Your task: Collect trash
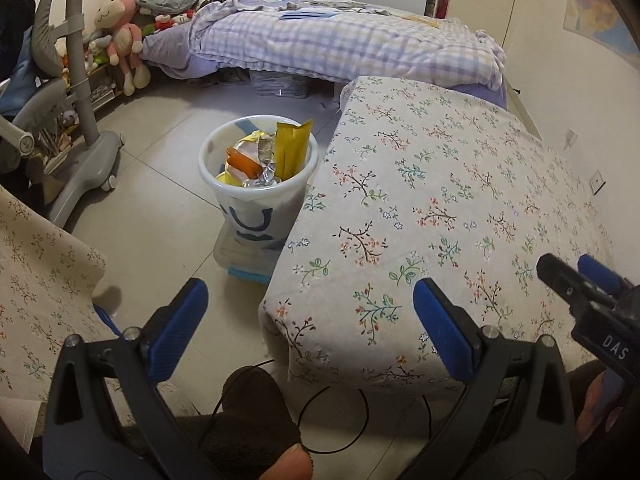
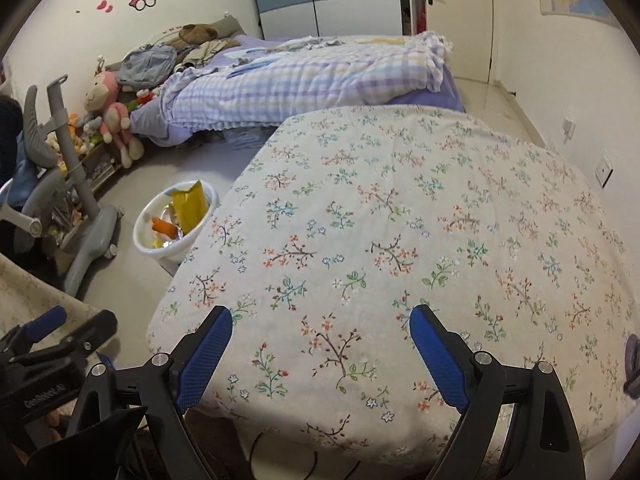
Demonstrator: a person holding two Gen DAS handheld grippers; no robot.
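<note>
1. Both of my grippers are empty. The left gripper (image 1: 310, 304) has its blue pads spread wide with nothing between them; it hangs over the near corner of the floral-cloth table (image 1: 440, 208) and the bare floor beside it. The right gripper (image 2: 320, 336) is likewise spread wide over the tabletop, holding nothing

2. The trash sits in the white plastic bin (image 1: 224, 196) on the floor, touching or just beside the table's left edge, between the table and the grey chair base (image 1: 88, 152). In the right wrist view the bin (image 2: 148, 240) is partly hidden behind the table edge

3. No loose trash shows on the cloth or on the visible floor. I judge collection to be at or near its end; the step in hand looks like a check for leftovers

4. To do that well, I would sweep both cameras slowly along the table edges and the floor strip by the bin, keeping the pads spread and clear of the cloth, so as not to snag it or the black cable (image 1: 340, 420) looped below

5. The yellow wrapper (image 1: 290, 148) stands nearly upright, its long axis vertical, its torn top above the rim and leaning slightly towards the table. The orange packet (image 1: 242, 162) lies tilted across the crumpled pile; its exact axis I cannot tell
</note>
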